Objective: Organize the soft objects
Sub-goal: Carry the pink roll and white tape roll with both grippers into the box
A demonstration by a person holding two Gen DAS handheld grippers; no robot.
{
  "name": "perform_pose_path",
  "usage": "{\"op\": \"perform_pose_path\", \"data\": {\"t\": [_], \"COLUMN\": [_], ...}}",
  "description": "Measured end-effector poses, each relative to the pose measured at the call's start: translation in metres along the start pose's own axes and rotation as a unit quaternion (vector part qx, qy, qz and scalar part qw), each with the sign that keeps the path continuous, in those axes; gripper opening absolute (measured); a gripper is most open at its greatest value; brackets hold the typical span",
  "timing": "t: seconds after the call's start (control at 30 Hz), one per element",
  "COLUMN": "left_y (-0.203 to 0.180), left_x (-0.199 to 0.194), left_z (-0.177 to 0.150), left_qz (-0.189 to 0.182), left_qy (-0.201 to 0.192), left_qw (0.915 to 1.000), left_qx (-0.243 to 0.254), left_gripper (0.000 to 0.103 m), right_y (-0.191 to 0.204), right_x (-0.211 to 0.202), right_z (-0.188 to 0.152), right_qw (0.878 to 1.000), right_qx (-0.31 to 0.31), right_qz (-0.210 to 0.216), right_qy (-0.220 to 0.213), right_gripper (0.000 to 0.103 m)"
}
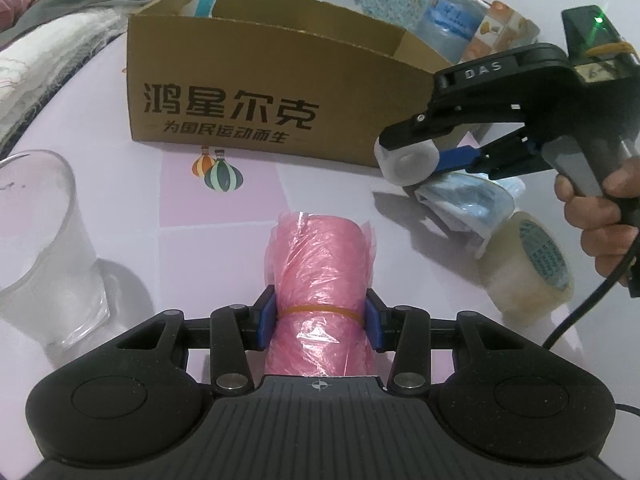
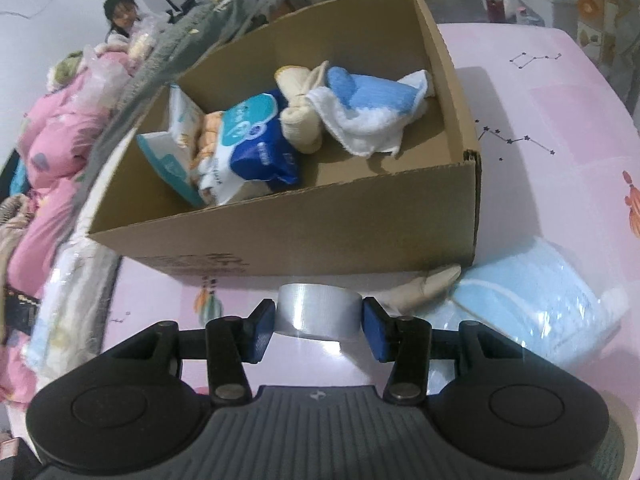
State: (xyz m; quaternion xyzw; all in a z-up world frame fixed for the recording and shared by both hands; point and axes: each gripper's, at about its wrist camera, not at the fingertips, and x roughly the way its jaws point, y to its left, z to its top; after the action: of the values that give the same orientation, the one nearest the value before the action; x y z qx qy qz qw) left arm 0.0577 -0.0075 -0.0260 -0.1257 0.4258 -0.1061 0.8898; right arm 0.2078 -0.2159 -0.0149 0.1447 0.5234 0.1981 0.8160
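Pink plastic-bag roll (image 1: pixel 320 280), bound by one orange rubber band (image 1: pixel 320 309), lies lengthwise on the pink tabletop (image 1: pixel 160 280) in the left wrist view, at 6 o'clock from the brown cardboard box with black printed characters (image 1: pixel 248 100). The left gripper (image 1: pixel 320 318) clamps it, one blue pad pressed against each side at the band. One frosted glass cup (image 1: pixel 48 248) stands at 9 o'clock from the roll. At 3 o'clock lies one clear packing-tape roll with a blue-printed core (image 1: pixel 528 268). At 2 o'clock a person's hand (image 1: pixel 600 216) holds the right gripper (image 1: pixel 416 160), which carries one pale translucent tape roll (image 1: pixel 404 162) above a crumpled blue-and-white plastic packet (image 1: pixel 468 196).

From the right wrist view, that gripper (image 2: pixel 320 326) has the same tape roll (image 2: pixel 318 314) between its two blue pads; a thin gap shows at each pad, so whether they press it I cannot tell. At 12 o'clock the open cardboard box (image 2: pixel 280 236) holds two tissue packs: one white-and-teal (image 2: pixel 176 148), one blue-and-white (image 2: pixel 252 148). Beside them lie one cream knotted cloth (image 2: pixel 298 112) and one blue-and-white towel (image 2: pixel 372 108). Outside the box at 3 o'clock sit one beige cloth piece (image 2: pixel 424 288) and one light blue item wrapped in clear plastic (image 2: pixel 532 292).
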Motion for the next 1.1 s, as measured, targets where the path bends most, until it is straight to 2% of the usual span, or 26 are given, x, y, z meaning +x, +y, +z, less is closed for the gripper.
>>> {"op": "perform_pose_path", "data": {"t": [0.13, 0.33, 0.57, 0.7, 0.9, 1.1], "left_y": [-0.004, -0.01, -0.005, 0.008, 0.021, 0.021], "left_x": [-0.017, -0.064, -0.123, -0.147, -0.161, -0.138], "left_z": [-0.002, 0.005, 0.033, 0.057, 0.107, 0.159], "left_qz": [0.008, 0.018, 0.043, 0.06, 0.094, 0.091], "left_qy": [-0.013, -0.047, -0.075, -0.076, -0.083, -0.078], "left_qw": [0.9999, 0.9987, 0.9962, 0.9953, 0.992, 0.9914], "left_qx": [0.004, 0.01, 0.015, 0.003, 0.012, 0.053], "left_gripper": [0.042, 0.042, 0.042, 0.042, 0.042, 0.042], "right_y": [0.003, 0.019, 0.04, 0.05, 0.066, 0.072], "right_x": [-0.016, -0.046, -0.077, -0.087, -0.091, -0.082], "right_z": [-0.007, -0.02, -0.019, -0.011, 0.011, 0.042], "right_qw": [0.999, 0.994, 0.978, 0.967, 0.958, 0.958], "right_qx": [0.0, -0.019, -0.042, -0.047, -0.055, -0.046], "right_qz": [0.035, 0.107, 0.198, 0.244, 0.274, 0.273], "right_qy": [-0.009, -0.029, -0.052, -0.063, -0.071, -0.071], "right_gripper": [0.059, 0.059, 0.059, 0.059, 0.059, 0.059]}}
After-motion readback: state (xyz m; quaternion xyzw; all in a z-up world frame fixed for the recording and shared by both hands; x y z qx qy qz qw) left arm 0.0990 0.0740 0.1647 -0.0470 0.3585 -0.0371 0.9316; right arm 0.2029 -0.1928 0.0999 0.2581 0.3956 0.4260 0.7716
